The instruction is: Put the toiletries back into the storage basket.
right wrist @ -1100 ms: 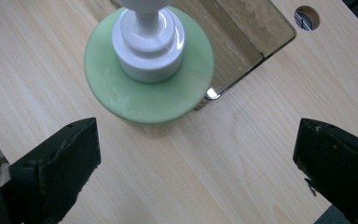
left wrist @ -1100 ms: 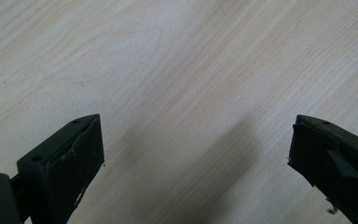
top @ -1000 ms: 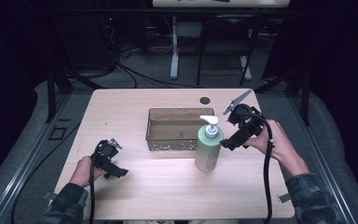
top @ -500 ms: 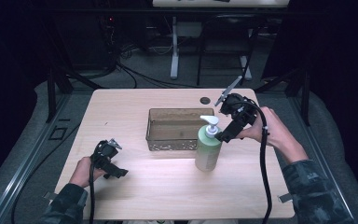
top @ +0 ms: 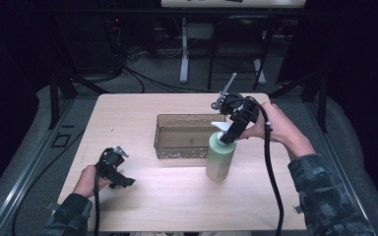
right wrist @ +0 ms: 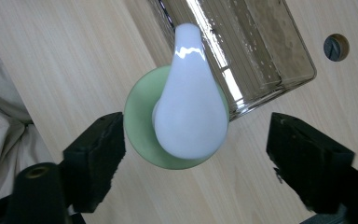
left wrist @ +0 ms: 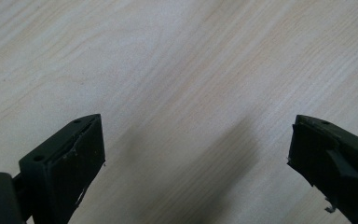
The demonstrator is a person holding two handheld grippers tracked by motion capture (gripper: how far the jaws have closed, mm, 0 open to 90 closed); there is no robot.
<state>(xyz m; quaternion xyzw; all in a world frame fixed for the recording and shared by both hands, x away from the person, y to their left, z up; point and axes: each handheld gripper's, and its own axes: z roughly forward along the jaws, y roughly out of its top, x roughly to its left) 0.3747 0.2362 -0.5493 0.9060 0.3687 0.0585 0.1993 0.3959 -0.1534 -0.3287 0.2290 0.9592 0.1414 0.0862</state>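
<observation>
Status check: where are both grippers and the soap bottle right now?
Right gripper open, above the pump bottle. Left gripper open over bare table. Bottle upright beside the clear bin. Nothing in the way.

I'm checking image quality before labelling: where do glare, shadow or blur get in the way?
High view: a bright patch washes out the table beside the green bottle, and the surroundings are dark. Left gripper view: a soft shadow crosses the wood between the jaws, which look slightly blurred. Right gripper view: glare streaks the clear bin and dots the white pump head.

Both claws [top: 123, 181] [top: 225, 138] wide open.
</observation>
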